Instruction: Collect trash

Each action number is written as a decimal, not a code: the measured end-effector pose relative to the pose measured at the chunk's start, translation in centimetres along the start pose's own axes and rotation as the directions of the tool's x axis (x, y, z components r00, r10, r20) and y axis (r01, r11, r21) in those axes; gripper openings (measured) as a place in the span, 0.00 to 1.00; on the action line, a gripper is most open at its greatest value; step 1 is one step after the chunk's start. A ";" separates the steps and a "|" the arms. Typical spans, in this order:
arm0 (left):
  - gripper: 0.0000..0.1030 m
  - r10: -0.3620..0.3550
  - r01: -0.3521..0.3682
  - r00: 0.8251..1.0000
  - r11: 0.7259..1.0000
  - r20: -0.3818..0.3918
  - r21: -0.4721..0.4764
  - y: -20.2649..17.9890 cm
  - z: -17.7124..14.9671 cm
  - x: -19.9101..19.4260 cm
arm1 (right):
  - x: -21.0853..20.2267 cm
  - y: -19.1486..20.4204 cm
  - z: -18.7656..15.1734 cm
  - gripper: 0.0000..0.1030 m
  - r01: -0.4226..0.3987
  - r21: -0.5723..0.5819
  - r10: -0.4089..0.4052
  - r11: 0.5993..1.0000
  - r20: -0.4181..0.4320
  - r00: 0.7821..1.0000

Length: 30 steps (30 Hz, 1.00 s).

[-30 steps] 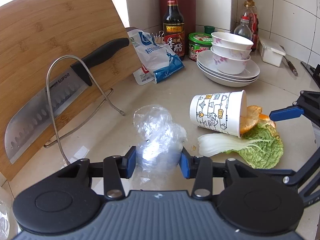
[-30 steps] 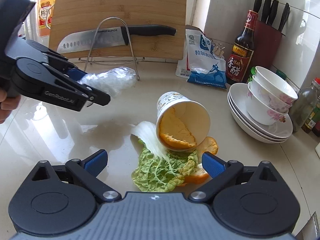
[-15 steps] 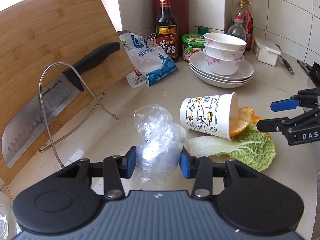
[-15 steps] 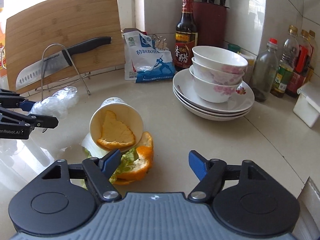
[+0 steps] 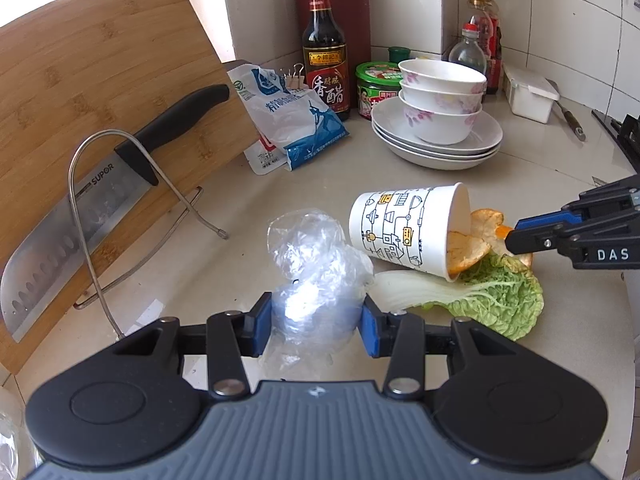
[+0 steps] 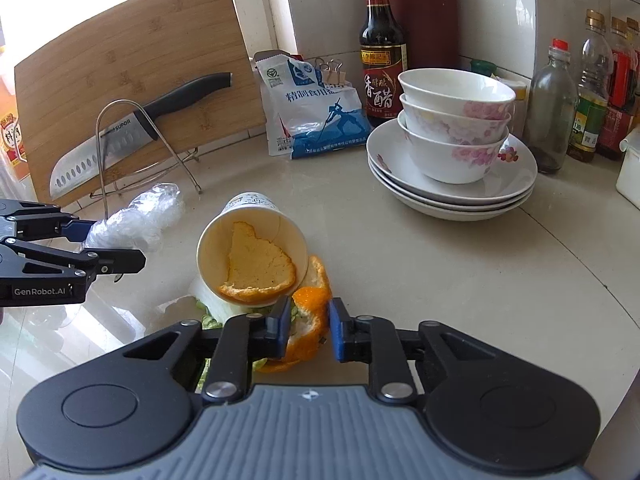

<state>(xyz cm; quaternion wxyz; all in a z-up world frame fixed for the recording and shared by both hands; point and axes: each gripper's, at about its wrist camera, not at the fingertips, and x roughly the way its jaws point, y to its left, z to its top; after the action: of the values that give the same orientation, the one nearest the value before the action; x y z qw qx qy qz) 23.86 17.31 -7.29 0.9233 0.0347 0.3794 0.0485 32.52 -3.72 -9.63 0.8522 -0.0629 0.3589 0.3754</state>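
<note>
My left gripper [image 5: 316, 322] is shut on a crumpled clear plastic bag [image 5: 316, 264], also seen in the right wrist view [image 6: 132, 218]. A printed paper cup [image 5: 404, 230] lies on its side with orange peel inside [image 6: 256, 264], on a cabbage leaf [image 5: 492, 296]. My right gripper [image 6: 308, 326] has closed around a loose orange peel [image 6: 310, 312] in front of the cup's mouth; the pads [image 6: 282, 322] touch it. The right gripper also shows in the left wrist view [image 5: 516, 232].
A bamboo cutting board [image 5: 80, 80] with a knife [image 5: 100, 184] in a wire rack stands at left. A salt bag [image 5: 288, 120], vinegar bottle [image 5: 326, 52], stacked bowls on plates [image 5: 438, 120], bottles and a white box [image 5: 528, 96] line the back.
My right gripper swung round in front of the cup, moved in and closed from wide open onto the loose orange peel. The left gripper stays shut on the plastic bag.
</note>
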 end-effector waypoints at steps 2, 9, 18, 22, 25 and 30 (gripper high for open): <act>0.41 -0.001 0.001 1.000 1.000 0.002 0.003 -0.1 0.0 -0.1 | -0.4 -0.1 0.0 0.11 0.010 -0.006 -0.010 1.000 -0.002 1.000; 0.42 -0.016 0.016 1.000 1.000 0.011 0.016 -0.7 0.2 -0.3 | -0.3 -1.0 -0.4 0.41 -0.014 0.052 0.014 0.999 -0.004 1.000; 0.42 -0.012 0.012 1.000 1.000 0.002 0.022 -0.7 0.3 0.0 | 2.1 -0.9 -0.2 0.38 -0.057 0.095 0.061 0.994 -0.033 0.998; 0.42 -0.006 0.006 1.000 1.000 0.002 0.022 -0.7 0.3 -0.1 | 1.5 -1.2 -0.2 0.27 -0.056 0.087 0.058 0.995 -0.030 0.998; 0.42 -0.006 0.006 1.000 1.000 0.000 0.027 -0.8 0.2 -0.2 | 0.5 -1.0 -0.3 0.27 -0.037 0.058 0.038 0.998 -0.019 0.999; 0.41 -0.010 0.010 1.000 0.999 0.003 0.044 -1.3 0.3 -0.7 | -1.5 -1.3 -0.7 0.26 -0.007 0.027 0.007 1.000 -0.021 1.000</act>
<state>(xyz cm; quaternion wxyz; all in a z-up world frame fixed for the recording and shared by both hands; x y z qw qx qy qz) 23.59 15.95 -6.71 0.9231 0.0535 0.3791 0.0355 32.32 -5.82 -9.39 0.8479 -0.0542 0.3730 0.3728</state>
